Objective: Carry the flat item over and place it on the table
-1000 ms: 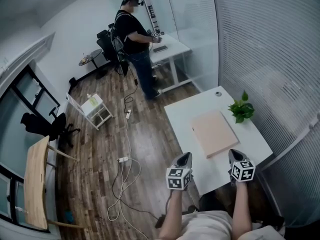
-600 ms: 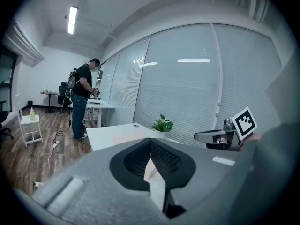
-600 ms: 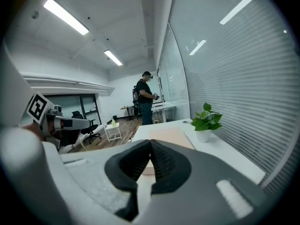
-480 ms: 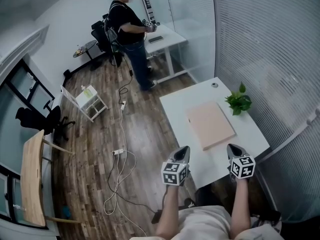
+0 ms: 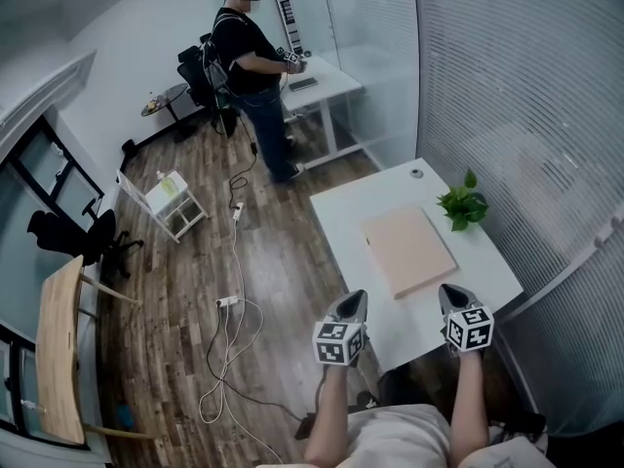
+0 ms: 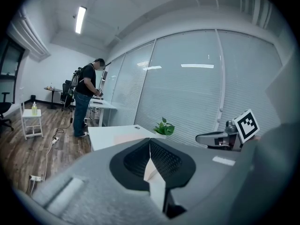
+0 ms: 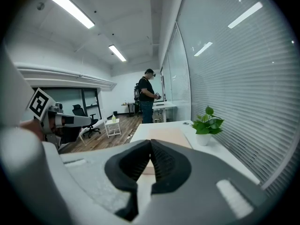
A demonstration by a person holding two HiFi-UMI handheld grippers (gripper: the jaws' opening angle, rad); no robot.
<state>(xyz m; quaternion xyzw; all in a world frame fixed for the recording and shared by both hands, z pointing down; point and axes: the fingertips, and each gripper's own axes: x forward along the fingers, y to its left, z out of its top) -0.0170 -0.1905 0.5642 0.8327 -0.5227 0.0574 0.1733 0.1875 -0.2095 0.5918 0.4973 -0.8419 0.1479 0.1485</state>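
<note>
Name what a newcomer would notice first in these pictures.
A pale pink flat board lies on the white table, with a small potted plant beside it on the right. At the bottom of the head view, the left gripper and right gripper hang by the table's near edge, jaws together and holding nothing. Across the room a person stands at another desk.

Item: pale pink flat rectangular board point(image 5: 409, 250), thin, plain.
Pose: lying flat, long side running w/ the tabletop's length.
Where: on white rectangular table point(image 5: 343, 211), approx. centre, fully supported.
</note>
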